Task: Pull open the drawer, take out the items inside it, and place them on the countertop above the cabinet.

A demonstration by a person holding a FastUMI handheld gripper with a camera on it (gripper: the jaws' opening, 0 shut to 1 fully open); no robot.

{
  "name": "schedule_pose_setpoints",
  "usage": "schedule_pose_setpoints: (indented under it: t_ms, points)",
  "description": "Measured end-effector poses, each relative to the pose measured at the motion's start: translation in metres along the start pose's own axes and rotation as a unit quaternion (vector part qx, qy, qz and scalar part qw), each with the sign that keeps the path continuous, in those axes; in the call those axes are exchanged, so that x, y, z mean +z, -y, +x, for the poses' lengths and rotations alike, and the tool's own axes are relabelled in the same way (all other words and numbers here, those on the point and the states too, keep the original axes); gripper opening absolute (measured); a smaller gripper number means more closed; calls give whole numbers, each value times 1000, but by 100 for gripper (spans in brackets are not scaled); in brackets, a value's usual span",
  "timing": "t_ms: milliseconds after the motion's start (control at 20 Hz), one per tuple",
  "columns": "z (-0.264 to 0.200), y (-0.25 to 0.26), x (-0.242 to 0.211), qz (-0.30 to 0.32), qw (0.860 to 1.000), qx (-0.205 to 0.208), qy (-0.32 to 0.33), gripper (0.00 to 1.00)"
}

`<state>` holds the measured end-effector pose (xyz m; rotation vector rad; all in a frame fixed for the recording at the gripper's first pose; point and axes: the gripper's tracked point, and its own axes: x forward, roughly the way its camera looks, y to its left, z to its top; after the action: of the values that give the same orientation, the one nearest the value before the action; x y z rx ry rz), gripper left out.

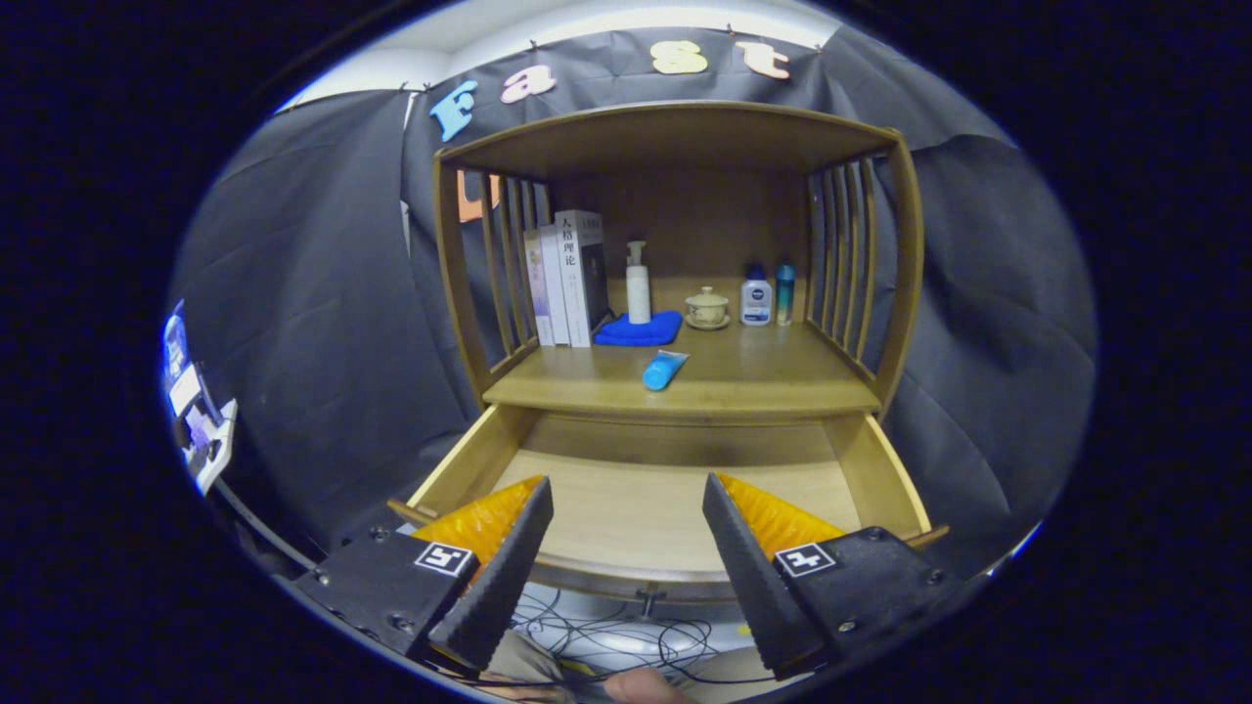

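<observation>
The hand-held gripper (626,528) hovers over the pulled-out drawer (675,499), fingers spread apart and holding nothing. Above the drawer, on the bench (773,386), a blue tube (664,370) lies flat, its long axis slanting toward the back right. Behind the tube stand books (567,279) with Chinese spine lettering.

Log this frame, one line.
drawer: open, bare | blue tube: on countertop | gripper: open over drawer

A recording booth is posing as a home corner: black cloth (293,323) is hanging behind a wooden cabinet (675,391) at frame centre, books (567,279) and toiletry bottles (755,296) standing inside, cables (626,640) lying below.
</observation>
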<state>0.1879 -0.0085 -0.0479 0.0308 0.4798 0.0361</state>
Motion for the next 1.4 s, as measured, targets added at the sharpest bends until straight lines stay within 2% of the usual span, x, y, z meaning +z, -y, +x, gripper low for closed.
schedule_pose_setpoints:
  t_ms: [400,500,750,1100,1400]
  points:
    - [-8,12,-71,-11,995,-48,91,97]
    - [1,19,-90,-11,994,-63,92,97]
    - [30,21,-131,-12,995,-68,78,97]
    - [53,28,-134,13,991,-96,92,97]
    - [56,18,-135,3,989,-98,107,98]
